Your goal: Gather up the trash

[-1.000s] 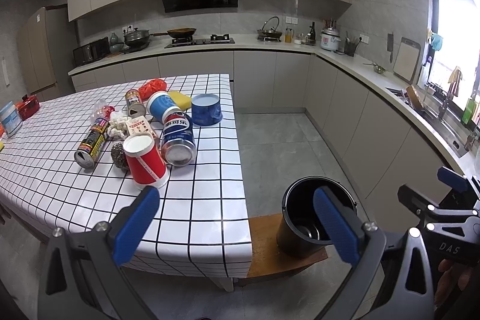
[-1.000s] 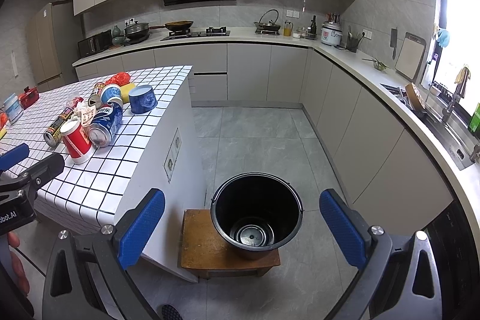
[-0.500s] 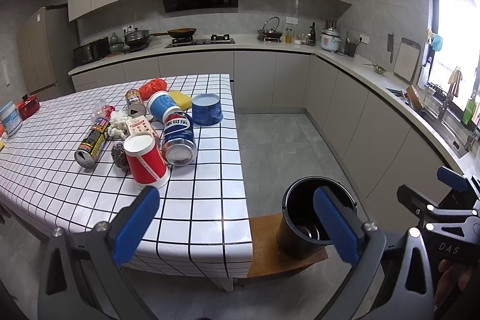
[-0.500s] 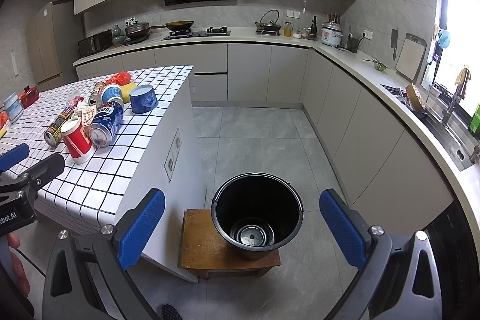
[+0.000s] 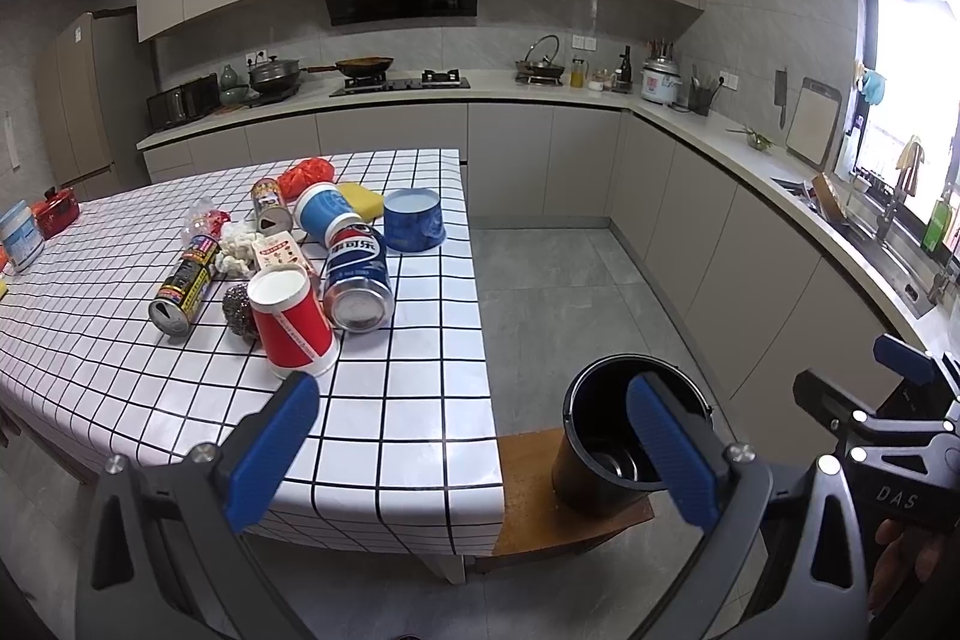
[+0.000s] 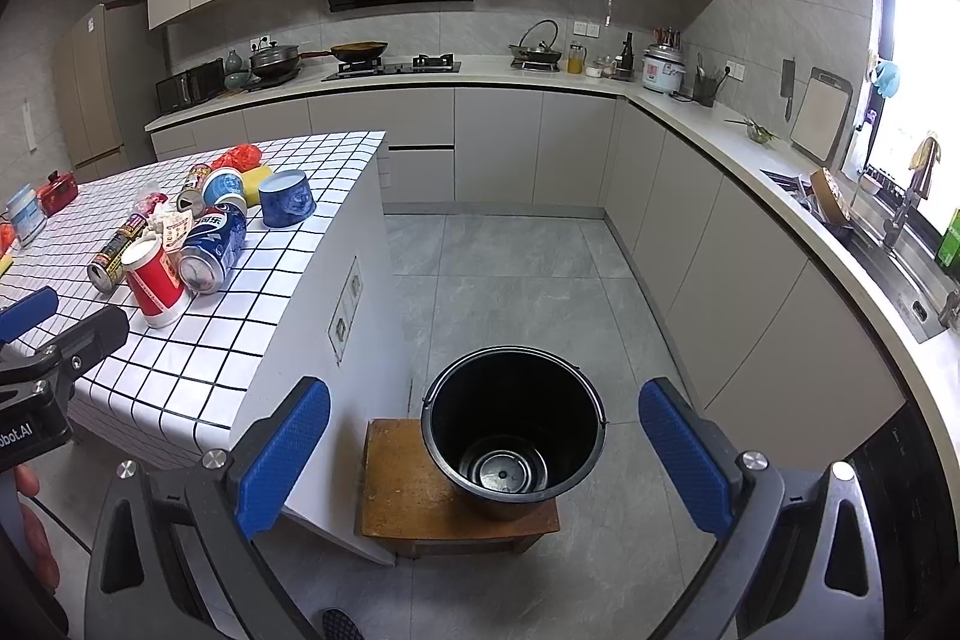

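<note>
Right now black bucket (image 6: pixel 513 430) on stool (image 6: pixel 414 496) holds nothing; both tools wide, L (image 5: pixel 474 451) & R (image 6: pixel 486 451).

Left view looks forward over the tabletop (image 5: pixel 420 400) corner, bucket (image 5: pixel 600 400) right of its claw. Right view hangs above the bucket (image 6: pixel 513 418), tabletop (image 6: pixel 198 352) to its left; both share these.

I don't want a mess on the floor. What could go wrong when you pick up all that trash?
The red cup leans against the Pepsi can, which lies on its side; lifting the cup could let the can roll toward the table edge. The bucket sits on a small stool below the table, so a careless drop may miss it.
</note>
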### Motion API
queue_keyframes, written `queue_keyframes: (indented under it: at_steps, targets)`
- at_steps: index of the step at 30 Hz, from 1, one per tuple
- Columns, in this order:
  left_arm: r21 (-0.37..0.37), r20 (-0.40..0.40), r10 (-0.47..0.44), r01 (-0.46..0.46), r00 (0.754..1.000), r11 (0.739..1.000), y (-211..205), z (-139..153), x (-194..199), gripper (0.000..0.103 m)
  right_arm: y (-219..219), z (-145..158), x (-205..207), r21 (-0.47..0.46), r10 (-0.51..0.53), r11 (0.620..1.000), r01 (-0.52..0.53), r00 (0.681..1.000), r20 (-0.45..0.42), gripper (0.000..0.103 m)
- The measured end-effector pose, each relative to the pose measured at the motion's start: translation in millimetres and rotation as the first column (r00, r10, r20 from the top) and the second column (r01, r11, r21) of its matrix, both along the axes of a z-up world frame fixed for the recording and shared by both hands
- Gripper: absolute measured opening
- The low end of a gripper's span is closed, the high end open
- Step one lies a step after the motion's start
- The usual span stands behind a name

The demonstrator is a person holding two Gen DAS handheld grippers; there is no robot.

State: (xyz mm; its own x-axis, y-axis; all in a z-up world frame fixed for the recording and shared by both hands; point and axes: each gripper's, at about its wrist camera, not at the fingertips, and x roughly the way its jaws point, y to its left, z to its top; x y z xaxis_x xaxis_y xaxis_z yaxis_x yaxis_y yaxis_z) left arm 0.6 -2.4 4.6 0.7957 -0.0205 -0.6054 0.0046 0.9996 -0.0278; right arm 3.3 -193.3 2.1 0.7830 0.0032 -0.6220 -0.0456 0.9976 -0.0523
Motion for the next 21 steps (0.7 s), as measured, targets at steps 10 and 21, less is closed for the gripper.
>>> queue_keyframes:
  at_steps: [10,21]
  targets:
    - [-0.003,0.004,0.002,-0.002,1.000,1.000,1.0,0.2,-1.1,0.103,-0.1,0.2,-0.9,0.003,0.001,1.000,-0.001,1.000,0.001,0.103]
    - [-0.008,0.003,0.003,-0.003,1.000,1.000,3.1,-0.2,-2.1,0.103,0.1,0.1,-0.8,0.004,0.002,1.000,-0.002,1.000,-0.001,0.103]
